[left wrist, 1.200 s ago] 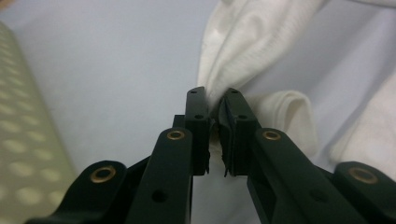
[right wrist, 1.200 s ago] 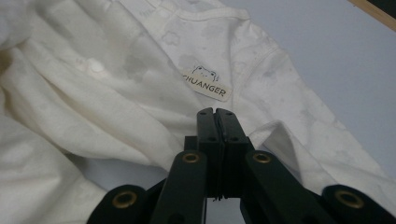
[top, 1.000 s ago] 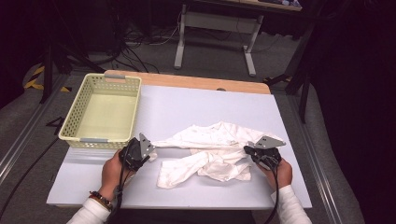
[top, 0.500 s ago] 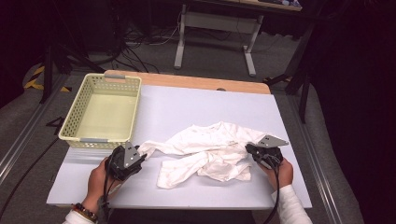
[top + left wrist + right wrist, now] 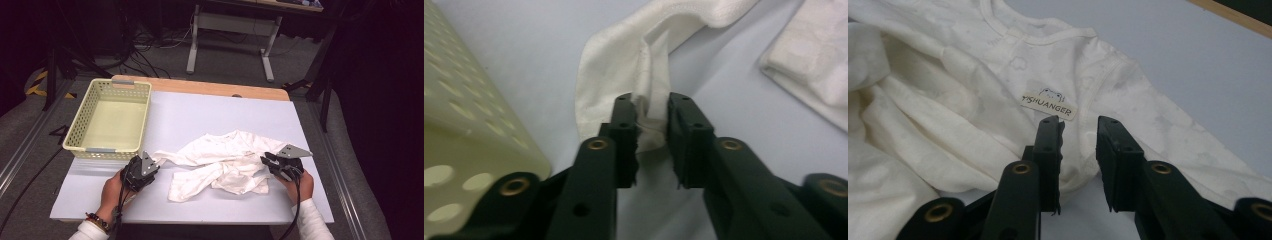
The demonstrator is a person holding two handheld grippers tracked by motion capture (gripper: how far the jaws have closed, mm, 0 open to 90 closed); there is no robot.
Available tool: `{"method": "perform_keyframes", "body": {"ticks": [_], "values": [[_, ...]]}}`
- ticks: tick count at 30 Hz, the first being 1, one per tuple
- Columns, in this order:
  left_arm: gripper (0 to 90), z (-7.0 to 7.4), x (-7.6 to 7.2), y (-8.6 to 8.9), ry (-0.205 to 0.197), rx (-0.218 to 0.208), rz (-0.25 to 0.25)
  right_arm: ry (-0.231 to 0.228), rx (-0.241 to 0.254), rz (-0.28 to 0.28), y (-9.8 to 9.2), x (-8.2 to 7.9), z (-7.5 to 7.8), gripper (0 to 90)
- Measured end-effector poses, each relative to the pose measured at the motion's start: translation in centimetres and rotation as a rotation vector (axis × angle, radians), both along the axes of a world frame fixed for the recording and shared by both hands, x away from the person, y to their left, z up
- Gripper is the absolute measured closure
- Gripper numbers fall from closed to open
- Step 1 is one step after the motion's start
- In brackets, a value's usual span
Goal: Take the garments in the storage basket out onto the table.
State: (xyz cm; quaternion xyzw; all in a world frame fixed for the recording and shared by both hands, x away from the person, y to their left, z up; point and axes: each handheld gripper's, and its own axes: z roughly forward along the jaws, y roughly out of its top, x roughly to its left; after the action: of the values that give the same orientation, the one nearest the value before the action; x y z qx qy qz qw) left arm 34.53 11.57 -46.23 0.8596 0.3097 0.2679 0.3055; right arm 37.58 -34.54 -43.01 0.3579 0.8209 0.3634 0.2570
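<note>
High view: white garment (image 5: 225, 162) crumpled on near half of white table (image 5: 210, 112), long axis left-right; basket (image 5: 111, 120) far left; dark room, grey floor.
Left gripper view: left gripper (image 5: 651, 122) has just been closing, pinches sleeve end.
Right gripper view: right gripper (image 5: 1079, 135) has just been opening, jaws slightly apart over garment, gripping nothing.

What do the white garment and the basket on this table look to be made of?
The garment: soft knit fabric, probably cotton, matte. It folds and creases limply, with a ribbed neckline and a sewn label in the right gripper view. The basket: rigid pale yellow plastic, likely moulded, slightly glossy, its walls pierced by regular holes.
</note>
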Motion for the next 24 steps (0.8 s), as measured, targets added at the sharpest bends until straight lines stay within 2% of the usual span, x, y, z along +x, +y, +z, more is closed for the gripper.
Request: {"method": "perform_keyframes", "body": {"ticks": [1,3,8,11,12,14,16,19,21,24], "values": [[84.4,0.1,-0.2,0.1,-0.007,0.007,-0.004,-0.002,0.000,0.000,0.0,0.0,0.0,71.6],[86.0,0.2,-0.6,0.3,-0.051,0.043,-0.001,-0.002,0.003,0.000,0.0,0.0,0.0,71.5],[86.1,0.2,-1.3,1.9,-0.045,0.041,0.008,0.001,0.017,0.003,0.0,-0.2,0.0,71.3],[86.0,0.1,-1.9,2.9,-0.040,0.019,0.015,0.007,0.011,0.011,-0.1,-0.6,-0.2,71.3],[86.1,0.2,-2.3,3.3,-0.041,0.000,0.021,0.003,0.008,0.011,-0.3,-0.8,-0.3,71.3],[87.1,0.2,-2.8,3.7,-0.041,-0.006,0.030,0.007,0.033,0.009,-1.2,-1.0,-0.7,71.0],[86.4,0.2,-3.3,4.3,-0.031,-0.025,0.036,0.026,0.050,-0.013,-2.0,-0.9,-1.1,70.3],[89.4,0.1,-4.0,4.7,-0.029,-0.049,0.042,0.024,0.041,-0.038,-2.7,-0.9,-1.1,70.2],[89.4,0.2,-4.3,4.6,-0.027,-0.065,0.035,0.012,0.023,-0.049,-2.8,-0.9,-1.0,70.3],[89.3,0.6,-4.3,4.0,-0.042,-0.082,0.009,0.008,0.028,-0.060,-3.0,-0.7,-1.0,69.9]]}}
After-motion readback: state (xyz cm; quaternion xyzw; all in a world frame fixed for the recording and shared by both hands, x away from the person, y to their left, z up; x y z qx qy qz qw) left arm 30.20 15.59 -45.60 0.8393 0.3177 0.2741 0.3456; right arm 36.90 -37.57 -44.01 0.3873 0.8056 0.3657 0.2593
